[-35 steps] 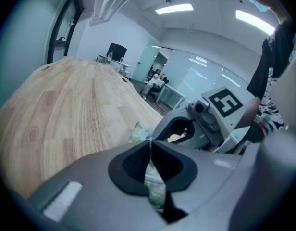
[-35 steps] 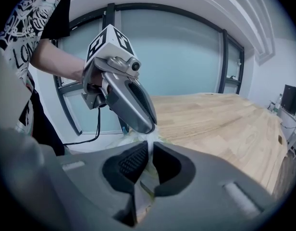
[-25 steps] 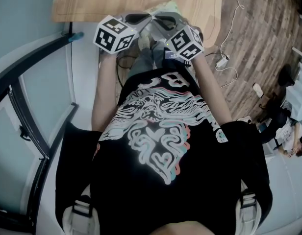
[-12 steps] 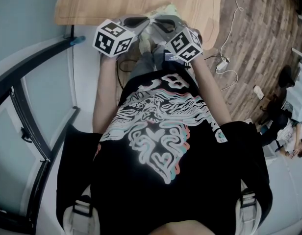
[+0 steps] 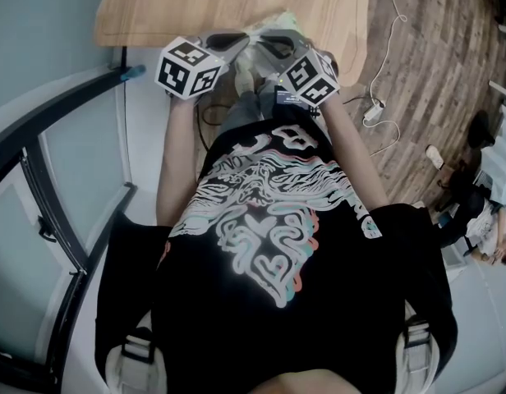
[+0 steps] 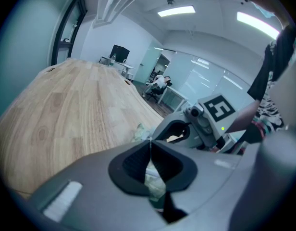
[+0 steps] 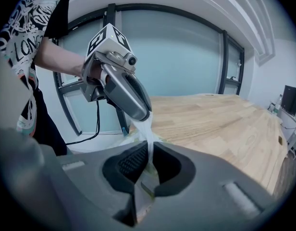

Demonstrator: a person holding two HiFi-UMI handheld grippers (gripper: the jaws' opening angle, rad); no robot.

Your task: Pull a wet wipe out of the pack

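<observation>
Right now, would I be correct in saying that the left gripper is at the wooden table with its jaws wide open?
Not quite. The left gripper is at the wooden table, but its jaws are shut, not wide open, and they pinch the white wipe. The right gripper view shows this pinch from outside, and the left gripper view shows the jaws together.

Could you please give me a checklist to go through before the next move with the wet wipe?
1. Left gripper jaws shut on the wet wipe: ok.
2. Right gripper jaws shut on the pack: ok.
3. Wet wipe clear of the pack: not ok; it stretches taut from the left gripper into the right jaws.
4. Pack resting on the table or lifted: cannot tell.
</observation>
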